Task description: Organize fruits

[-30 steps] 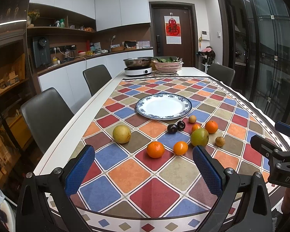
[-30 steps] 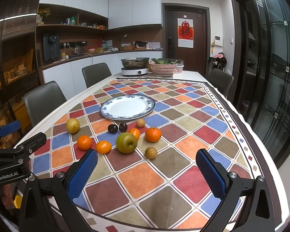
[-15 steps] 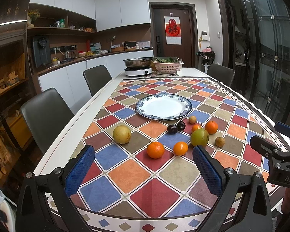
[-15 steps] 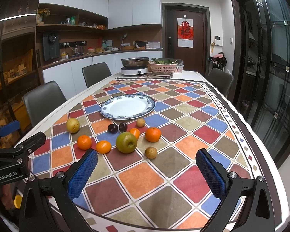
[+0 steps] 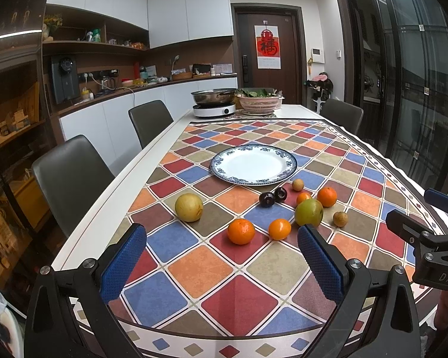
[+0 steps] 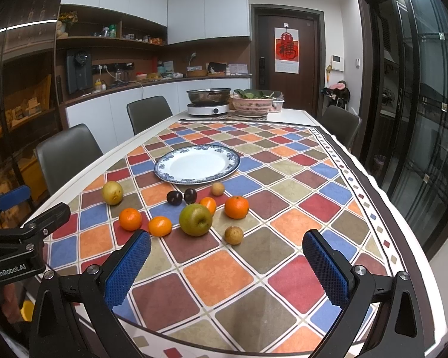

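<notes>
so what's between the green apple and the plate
In the right wrist view, a small orange sits just behind the green apple, then two dark plums lie on the cloth short of the plate. A small brown fruit lies off to the right.

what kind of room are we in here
Most likely a home kitchen and dining room: a long dining table with chairs, a counter with cupboards behind, and a pan on a portable cooktop at the far end.

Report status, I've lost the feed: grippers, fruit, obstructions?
Left gripper open, right gripper open, both empty. Blue-rimmed white plate bare; fruit on checkered tablecloth. Nothing in the way.
</notes>
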Demonstrator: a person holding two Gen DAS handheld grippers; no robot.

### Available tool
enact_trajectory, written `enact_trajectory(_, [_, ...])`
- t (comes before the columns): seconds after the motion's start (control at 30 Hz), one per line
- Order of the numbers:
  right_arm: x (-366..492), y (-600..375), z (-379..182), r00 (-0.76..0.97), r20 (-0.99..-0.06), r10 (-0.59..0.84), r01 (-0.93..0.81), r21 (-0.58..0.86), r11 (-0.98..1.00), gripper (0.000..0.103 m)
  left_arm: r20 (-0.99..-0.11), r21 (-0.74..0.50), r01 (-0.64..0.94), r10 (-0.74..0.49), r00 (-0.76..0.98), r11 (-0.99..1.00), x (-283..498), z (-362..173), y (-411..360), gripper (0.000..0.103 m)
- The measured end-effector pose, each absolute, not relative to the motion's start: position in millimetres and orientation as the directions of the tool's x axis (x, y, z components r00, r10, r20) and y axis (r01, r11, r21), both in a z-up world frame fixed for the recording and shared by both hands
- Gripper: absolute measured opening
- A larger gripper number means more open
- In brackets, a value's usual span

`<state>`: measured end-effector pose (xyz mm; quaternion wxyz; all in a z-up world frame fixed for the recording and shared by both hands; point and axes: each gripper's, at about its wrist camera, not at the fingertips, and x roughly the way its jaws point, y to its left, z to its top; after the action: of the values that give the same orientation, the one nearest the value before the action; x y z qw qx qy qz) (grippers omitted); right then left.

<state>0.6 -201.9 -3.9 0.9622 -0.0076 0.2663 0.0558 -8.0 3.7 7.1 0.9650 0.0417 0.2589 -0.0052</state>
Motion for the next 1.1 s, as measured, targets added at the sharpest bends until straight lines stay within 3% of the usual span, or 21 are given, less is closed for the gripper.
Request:
enact_trajectory(0.7, [33.5, -197.7, -29.8, 0.781, -0.616, 0.104, -0.117, 0.018, 0.993, 0.102, -0.593, 0.073, 0.052, 0.001, 0.805, 0.996, 26.4, -21.4, 8.7, 0.103])
enact_trajectory(1.1, [73.6, -196.2, -49.0, 0.73, -0.678, 0.081, -0.094, 0.017, 0.995, 0.1, -0.636, 0.082, 0.141, -0.057, 0.77, 0.987, 69.4, -40.3, 9.5, 0.088])
